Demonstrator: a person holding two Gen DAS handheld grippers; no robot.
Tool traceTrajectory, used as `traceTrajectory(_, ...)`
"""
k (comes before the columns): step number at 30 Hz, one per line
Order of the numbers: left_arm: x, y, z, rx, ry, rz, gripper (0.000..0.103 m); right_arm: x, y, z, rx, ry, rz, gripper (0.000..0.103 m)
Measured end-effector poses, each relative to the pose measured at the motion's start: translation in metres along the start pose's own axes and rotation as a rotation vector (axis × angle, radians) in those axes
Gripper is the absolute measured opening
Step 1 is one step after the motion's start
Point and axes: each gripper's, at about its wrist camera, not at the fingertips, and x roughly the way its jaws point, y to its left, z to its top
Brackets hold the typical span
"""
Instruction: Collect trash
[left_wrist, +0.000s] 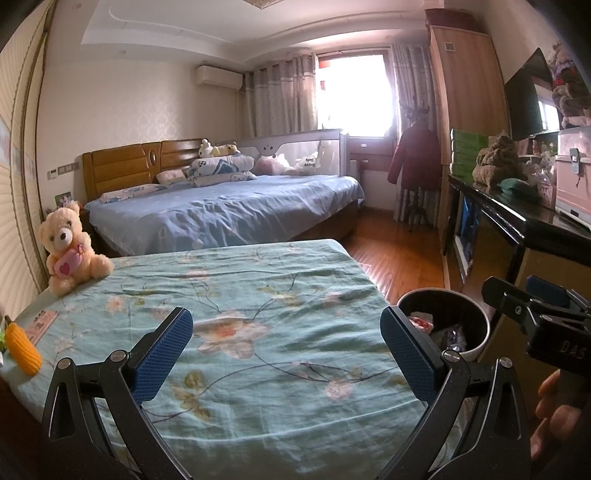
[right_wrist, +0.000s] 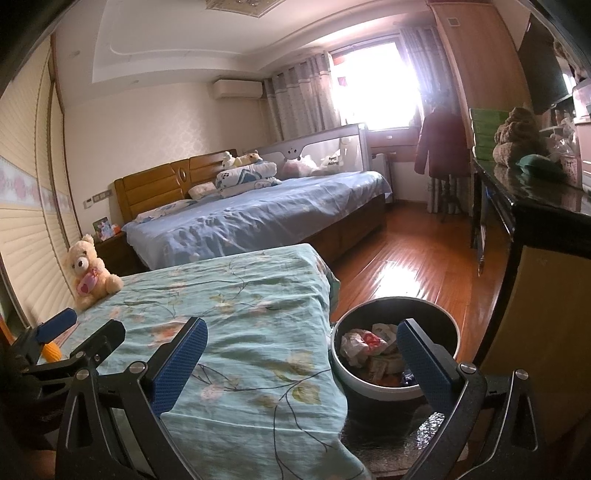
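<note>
A round trash bin (left_wrist: 476, 347) stands on the floor at the right edge of a table with a teal floral cloth (left_wrist: 258, 295). Crumpled wrappers (right_wrist: 364, 341) lie inside the bin (right_wrist: 354, 376), white and red on top, darker ones (left_wrist: 450, 338) beside them. My left gripper (left_wrist: 291, 347) hangs open over the cloth with nothing between its fingers. My right gripper (right_wrist: 303, 363) is open and empty too, straddling the table's corner and the bin's near side. Each gripper shows in the other's view: the right gripper (left_wrist: 517, 288), the left gripper (right_wrist: 85, 330).
A teddy bear (left_wrist: 70, 251) sits at the table's far left corner. A yellow corn-shaped toy (left_wrist: 24, 347) and a pink card (left_wrist: 40, 325) lie at its left edge. Beyond are a blue bed (left_wrist: 229, 210), wooden floor (right_wrist: 406, 266) and a dark cabinet (right_wrist: 546, 206) on the right.
</note>
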Motion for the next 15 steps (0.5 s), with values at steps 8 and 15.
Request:
traceTrajectory(8,0.0002,0.0001,-0.0001,-0.004,0.002,-0.003,0.103,0.0003,0.0003,0.0,-0.001,0.001,-0.002,0.103)
traceTrajectory(15,0.0033,0.0012,-0.0045,-0.009,0.011,-0.004,0.103,0.0047,0.0024,-0.0013,0.005,0.014,-0.001,0.103)
